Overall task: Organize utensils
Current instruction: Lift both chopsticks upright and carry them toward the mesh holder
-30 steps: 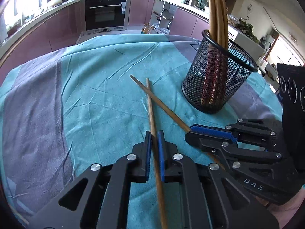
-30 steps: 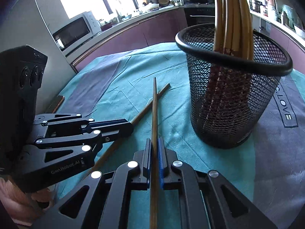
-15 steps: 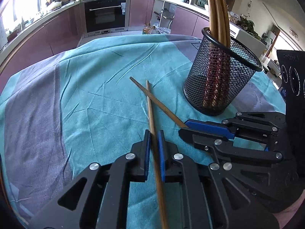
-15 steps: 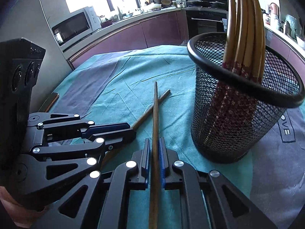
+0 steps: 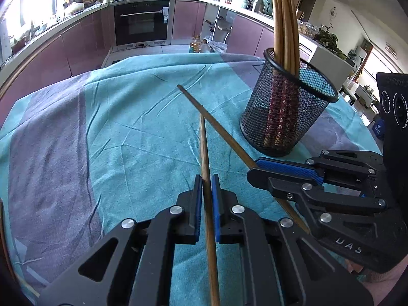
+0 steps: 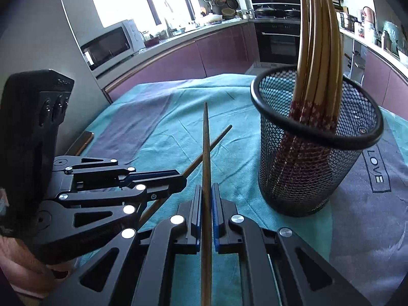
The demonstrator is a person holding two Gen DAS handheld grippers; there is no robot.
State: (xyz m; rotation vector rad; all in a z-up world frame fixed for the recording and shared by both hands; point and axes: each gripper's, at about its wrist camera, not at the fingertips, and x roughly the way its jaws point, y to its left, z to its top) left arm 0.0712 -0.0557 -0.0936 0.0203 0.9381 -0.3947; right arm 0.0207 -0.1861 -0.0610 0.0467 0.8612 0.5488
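My left gripper (image 5: pixel 206 178) is shut on a brown wooden chopstick (image 5: pixel 204 142) that points away over the teal cloth (image 5: pixel 127 127). To its right, my right gripper (image 5: pixel 255 172) is shut on a second chopstick (image 5: pixel 216 125), which crosses just past the tip of the first. In the right wrist view the right gripper (image 6: pixel 206 188) clamps its chopstick (image 6: pixel 206 137), and the left gripper (image 6: pixel 182 178) sits at the left with its chopstick (image 6: pixel 221 134) crossing behind. A black mesh cup (image 5: pixel 280 127) (image 6: pixel 306 178) holding several chopsticks stands upright to the right of both grippers.
The cloth (image 6: pixel 165 117) covers a table whose wooden edge (image 6: pixel 84 140) shows at the left. Purple kitchen cabinets, an oven (image 5: pixel 141 23) and a microwave (image 6: pixel 109 43) lie beyond. A hand (image 6: pixel 15 267) holds the left gripper's handle.
Both grippers have kept their grip on the chopsticks and drawn slightly away from the mesh cup, which now sits a little lower in both views. The crossed sticks stay crossed.
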